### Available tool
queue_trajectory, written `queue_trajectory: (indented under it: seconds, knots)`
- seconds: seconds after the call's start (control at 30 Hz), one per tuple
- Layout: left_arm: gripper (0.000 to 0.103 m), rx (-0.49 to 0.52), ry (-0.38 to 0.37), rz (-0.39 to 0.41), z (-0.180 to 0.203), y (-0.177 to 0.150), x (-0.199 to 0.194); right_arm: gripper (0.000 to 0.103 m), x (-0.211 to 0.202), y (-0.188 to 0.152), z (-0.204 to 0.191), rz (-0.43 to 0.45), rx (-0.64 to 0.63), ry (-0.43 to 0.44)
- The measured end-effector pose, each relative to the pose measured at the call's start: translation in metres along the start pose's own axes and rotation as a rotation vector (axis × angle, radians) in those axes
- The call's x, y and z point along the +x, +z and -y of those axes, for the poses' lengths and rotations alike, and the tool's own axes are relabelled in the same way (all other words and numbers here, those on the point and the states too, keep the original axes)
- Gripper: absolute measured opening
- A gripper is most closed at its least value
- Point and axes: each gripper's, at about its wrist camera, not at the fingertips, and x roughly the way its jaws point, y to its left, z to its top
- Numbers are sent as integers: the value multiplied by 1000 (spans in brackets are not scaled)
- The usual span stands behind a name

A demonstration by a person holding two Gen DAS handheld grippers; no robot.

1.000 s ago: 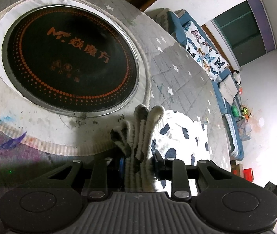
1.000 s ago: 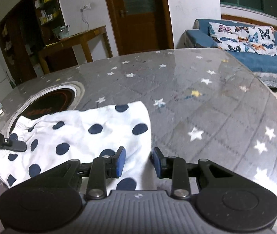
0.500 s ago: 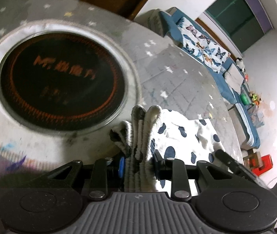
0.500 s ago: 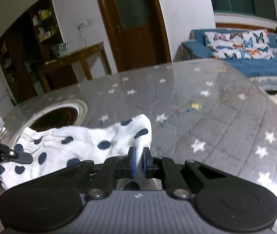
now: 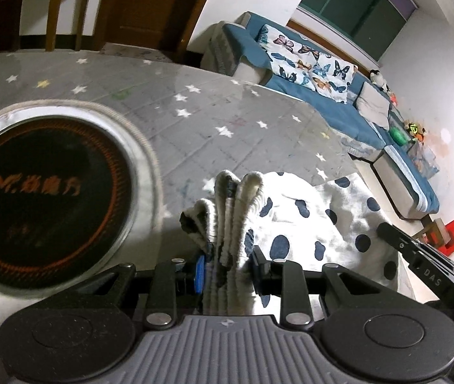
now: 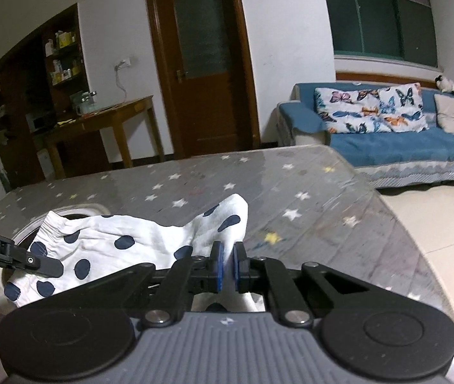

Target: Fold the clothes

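Polka-dot garment (image 6: 124,243), white with dark blue dots, is hanging between the two grippers just over the grey star-patterned tabletop (image 6: 307,192), with its lower part near the round black cooktop (image 5: 44,198) set in the tabletop. The left gripper (image 5: 227,265) is clamping its jaws on the gathered elastic waistband (image 5: 236,211), which is bunching into several thick folds between the pads. The right gripper (image 6: 226,268) has just been closing its jaws, and they are now pressing together on a thin corner of the cloth at the other end. Judging from this, the step in hand is lifting the garment by both ends so it can be spread flat before a fold. To do this well, both hands should be rising together and moving gently apart, so that the cloth is becoming taut without slipping out of the thin right grip. The waistband end is heavier, so the left hand should be keeping its hold firm. It is probably a pair of small shorts or a skirt, but the crumpled middle is making this hard to tell. The cloth should be laid down away from the cooktop, on the free star-patterned area.
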Motion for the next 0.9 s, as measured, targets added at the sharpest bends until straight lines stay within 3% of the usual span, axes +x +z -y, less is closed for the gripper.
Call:
queue_trajectory:
  seconds: [0.33,0.57,0.67,0.73,0.87,0.9]
  knots:
    - [30,46,28,-19,30,16,31,5,13,20,26,11,-12,-60]
    - [30,41,61,-37,32,23,47,6,30,20,41,-23,10,-76]
    - [32,32,70,-47,27,23,51,14,39,10,47,-42,20,-88]
    - [32,26,79,-53,25,23,56,42,46,5,50,-58,29,-97]
    - [33,35,98,-63,25,22,63,51,55,-3,55,-79,33,-86]
    - [33,36,102,-64,25,22,64,59,57,-3,55,-81,32,-85]
